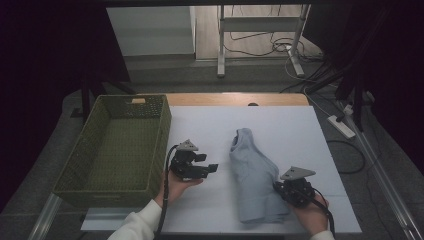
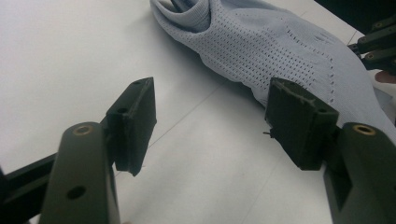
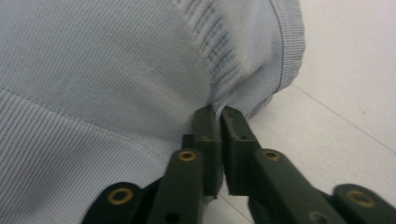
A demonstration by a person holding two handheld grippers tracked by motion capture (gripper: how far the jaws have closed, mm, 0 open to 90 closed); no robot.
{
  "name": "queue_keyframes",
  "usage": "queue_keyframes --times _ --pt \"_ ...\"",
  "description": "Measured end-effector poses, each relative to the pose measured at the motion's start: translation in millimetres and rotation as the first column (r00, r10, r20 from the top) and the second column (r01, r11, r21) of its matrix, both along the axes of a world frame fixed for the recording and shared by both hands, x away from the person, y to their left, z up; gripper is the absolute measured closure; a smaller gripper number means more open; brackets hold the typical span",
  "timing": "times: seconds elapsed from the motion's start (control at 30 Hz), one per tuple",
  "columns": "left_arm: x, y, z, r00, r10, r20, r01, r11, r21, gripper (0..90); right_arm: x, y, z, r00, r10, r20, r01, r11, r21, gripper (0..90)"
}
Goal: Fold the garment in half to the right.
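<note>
A light blue knitted garment (image 1: pixel 252 175) lies folded into a long bundle on the white table top (image 1: pixel 290 130), its collar end toward the far side. My right gripper (image 1: pixel 279 188) sits at the bundle's near right edge. In the right gripper view its jaws (image 3: pixel 218 114) stand almost together, pinching a small fold of the garment (image 3: pixel 116 70) at their tips. My left gripper (image 1: pixel 209 163) is held left of the garment, apart from it. Its jaws (image 2: pixel 210 126) are open over bare table, and the garment (image 2: pixel 261 46) lies just beyond them.
A green woven basket (image 1: pixel 162 130) stands at the table's left side, close to my left hand. Beyond the table's far edge are a metal frame's legs (image 1: pixel 220 50) and cables on the floor. A white power strip (image 1: pixel 341 126) lies on the floor at the right.
</note>
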State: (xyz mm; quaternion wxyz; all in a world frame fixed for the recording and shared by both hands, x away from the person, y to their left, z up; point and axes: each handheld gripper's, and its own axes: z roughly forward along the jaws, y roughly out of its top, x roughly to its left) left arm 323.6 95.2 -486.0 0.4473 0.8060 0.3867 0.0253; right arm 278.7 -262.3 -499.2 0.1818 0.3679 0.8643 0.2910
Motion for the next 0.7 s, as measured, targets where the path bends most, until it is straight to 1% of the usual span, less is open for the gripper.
queue_keyframes --times 0.03,0.1,0.13,0.23,0.37,0.47,0.53,0.57,0.67,0.7 --pt "0.2 0.0 -0.1 1.0000 0.001 0.000 -0.001 1.0000 0.001 34.1 -0.1 -0.6 0.5 1.0000 -0.005 0.005 0.005 1.000 0.007 72.7" --pt "0.4 -0.1 -0.3 1.0000 0.001 -0.001 -0.001 1.0000 0.001 33.9 -0.7 -1.0 3.7 0.9992 -0.017 0.036 0.016 1.000 0.019 57.2" --pt "0.5 -0.2 -0.3 1.0000 0.001 -0.001 -0.001 1.0000 0.002 33.9 -1.3 -1.0 6.2 0.9983 -0.015 0.057 0.013 0.999 0.034 54.8" --pt "0.8 0.1 -0.5 1.0000 0.002 -0.002 -0.002 1.0000 0.002 33.8 -4.2 0.3 15.1 0.9951 -0.005 0.099 -0.003 0.997 0.079 50.8" --pt "0.8 0.9 -0.3 1.0000 0.006 0.001 -0.006 1.0000 0.000 33.6 -9.9 6.2 25.4 0.9873 0.025 0.157 -0.045 0.990 0.130 47.7" --pt "0.7 1.1 0.0 1.0000 0.006 0.002 -0.006 1.0000 -0.001 33.5 -12.9 10.6 32.2 0.9791 0.036 0.200 -0.071 0.982 0.173 45.9" --pt "0.8 1.1 -0.1 1.0000 0.006 0.001 -0.006 1.0000 0.000 33.5 -12.4 12.6 37.3 0.9787 0.061 0.196 -0.105 0.970 0.220 46.2" --pt "0.9 1.0 -0.3 1.0000 0.006 0.001 -0.006 1.0000 0.000 33.4 -11.6 14.1 39.3 0.9789 0.063 0.194 -0.110 0.965 0.239 46.2" --pt "0.9 0.7 -0.5 1.0000 0.006 0.000 -0.006 1.0000 0.001 33.4 -8.8 19.0 44.0 0.9774 0.081 0.195 -0.134 0.952 0.276 52.1" --pt "0.9 0.7 -0.6 1.0000 0.006 0.000 -0.006 1.0000 0.001 33.4 -7.4 21.2 44.9 0.9769 0.084 0.196 -0.139 0.949 0.284 55.3"
